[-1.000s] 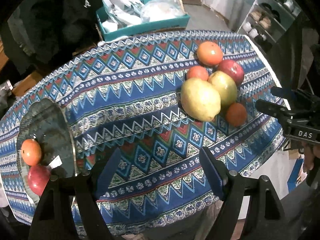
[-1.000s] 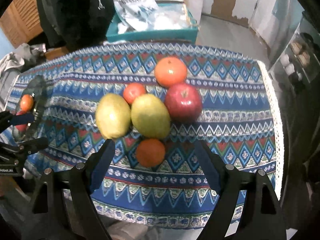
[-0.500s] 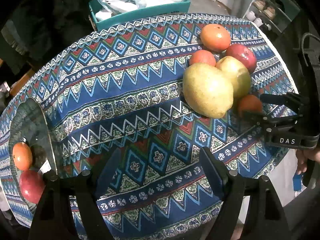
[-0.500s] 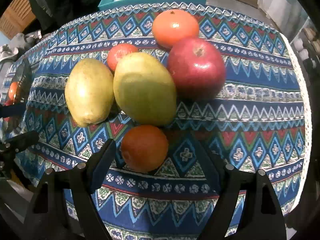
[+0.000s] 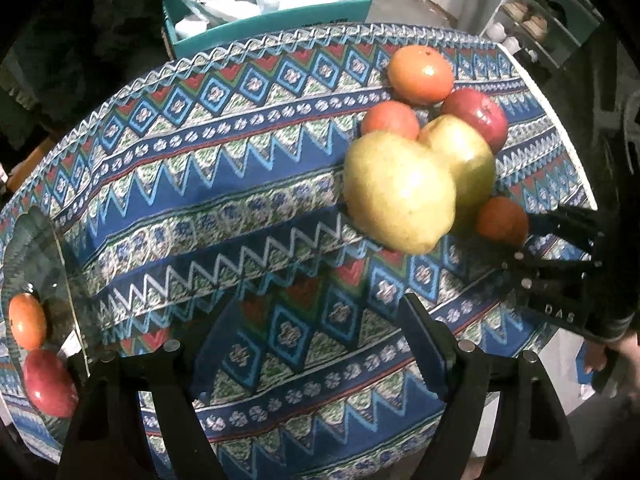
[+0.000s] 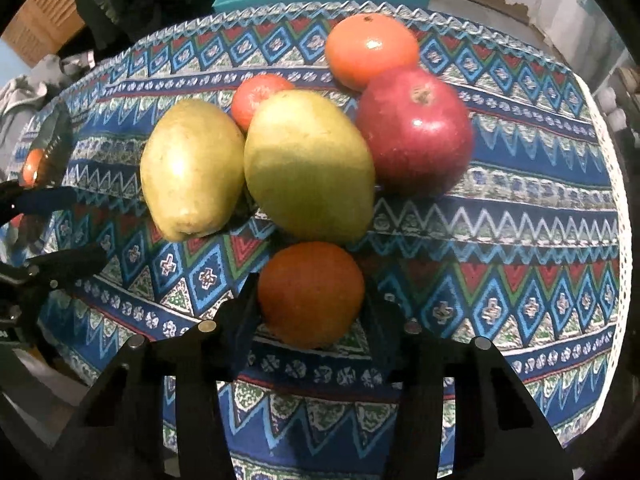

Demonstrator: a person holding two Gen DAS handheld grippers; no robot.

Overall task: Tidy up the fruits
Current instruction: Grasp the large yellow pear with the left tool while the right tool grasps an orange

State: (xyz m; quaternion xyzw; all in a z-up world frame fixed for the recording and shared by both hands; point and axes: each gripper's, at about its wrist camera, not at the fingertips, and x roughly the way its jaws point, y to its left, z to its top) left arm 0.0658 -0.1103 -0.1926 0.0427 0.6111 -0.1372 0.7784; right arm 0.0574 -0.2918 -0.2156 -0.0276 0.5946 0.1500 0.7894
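A pile of fruit lies on the patterned tablecloth [image 6: 520, 216]: two yellow-green mangoes [image 6: 308, 168] [image 6: 192, 168], a red apple [image 6: 416, 128], a large orange [image 6: 370, 50], a small orange behind the mangoes [image 6: 256, 96] and a small orange in front [image 6: 310, 294]. My right gripper [image 6: 310, 312] is shut on the front small orange, its fingers touching both sides. In the left wrist view the pile [image 5: 400, 192] is at the right, with the right gripper [image 5: 532, 236] at that orange [image 5: 502, 220]. My left gripper [image 5: 316, 344] is open and empty above the cloth.
A glass plate [image 5: 44, 264] at the left edge holds an orange [image 5: 26, 322] and a red apple [image 5: 48, 382]. A teal box [image 5: 272, 12] of bags stands behind the table. Shelves [image 5: 548, 20] stand at the far right. The table's edge is close below both grippers.
My right gripper has moved forward and closed its fingers on the front small orange. My left gripper has moved a little closer to the table and stayed open.
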